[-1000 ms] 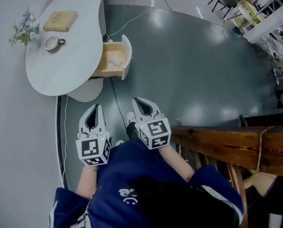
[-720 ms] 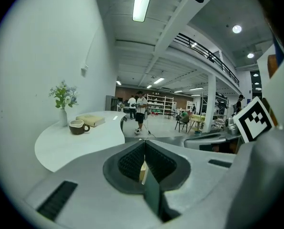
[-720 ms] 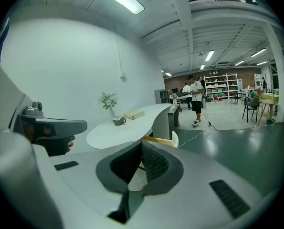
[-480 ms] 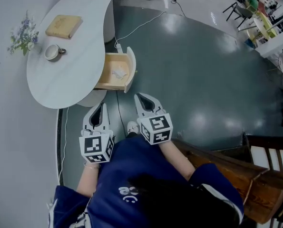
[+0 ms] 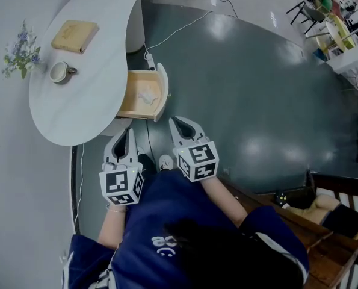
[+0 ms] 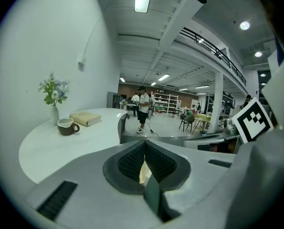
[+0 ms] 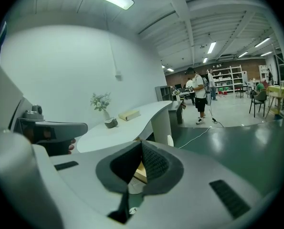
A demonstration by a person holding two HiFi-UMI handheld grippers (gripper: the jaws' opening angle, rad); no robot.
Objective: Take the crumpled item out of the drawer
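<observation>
Left gripper (image 5: 123, 135), right gripper (image 5: 180, 124) clenched, empty, near open drawer (image 5: 163, 93). Crumpled item (image 5: 147, 95) exposed inside. Cup (image 5: 59, 71), book (image 5: 74, 35), flowers (image 5: 19, 52) on table (image 5: 94, 86); cable (image 5: 177, 32) beyond.

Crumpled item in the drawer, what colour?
The crumpled item is white, inside the open light-wood drawer. Clearest in the head view.

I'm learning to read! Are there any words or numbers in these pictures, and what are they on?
On the blue shirt: white print, too blurred to read.
On the book: cover too small to read.
On the cubes of the left claw and right claw: only black-and-white square patterns, no letters.
No text can be read anywhere.
</observation>
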